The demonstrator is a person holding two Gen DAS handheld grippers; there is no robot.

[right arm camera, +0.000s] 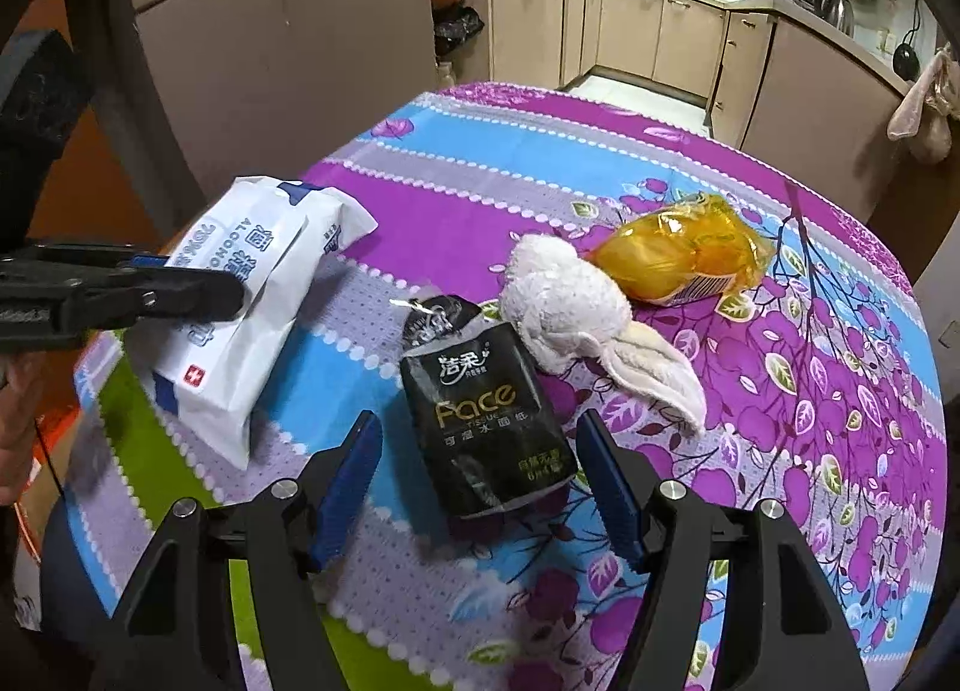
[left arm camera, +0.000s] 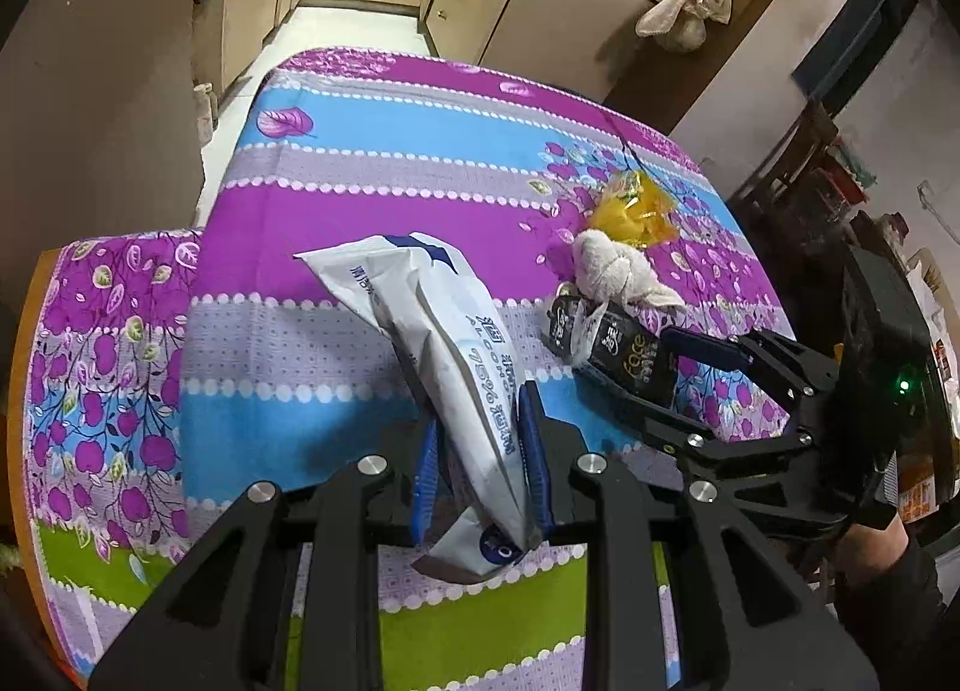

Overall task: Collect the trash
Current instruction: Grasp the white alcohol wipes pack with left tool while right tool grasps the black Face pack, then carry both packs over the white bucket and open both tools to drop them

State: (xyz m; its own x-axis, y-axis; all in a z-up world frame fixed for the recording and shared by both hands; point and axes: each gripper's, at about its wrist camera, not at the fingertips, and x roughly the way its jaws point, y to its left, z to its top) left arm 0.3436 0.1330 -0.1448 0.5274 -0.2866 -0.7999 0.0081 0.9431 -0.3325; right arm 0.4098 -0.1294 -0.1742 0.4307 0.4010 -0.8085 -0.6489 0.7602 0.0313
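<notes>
My left gripper (left arm camera: pixel 480 421) is shut on a white alcohol-wipes packet (left arm camera: pixel 438 331) and holds it tilted above the table; the packet also shows in the right wrist view (right arm camera: pixel 240 319). My right gripper (right arm camera: pixel 480 451) is open, its blue fingers on either side of a black "Face" tissue pack (right arm camera: pixel 480 421) lying on the table. In the left wrist view the right gripper (left arm camera: pixel 660 367) reaches that black pack (left arm camera: pixel 624 355) from the right. A crumpled white cloth (right arm camera: pixel 570 307) and a yellow plastic wrapper (right arm camera: pixel 684 253) lie just beyond it.
The table wears a purple, blue and green floral cloth (right arm camera: pixel 540 163). Kitchen cabinets (right arm camera: pixel 630 25) stand beyond the far edge. A brown cabinet (right arm camera: pixel 282 55) stands to the left. The table's near-left edge (left arm camera: pixel 36 391) shows wood.
</notes>
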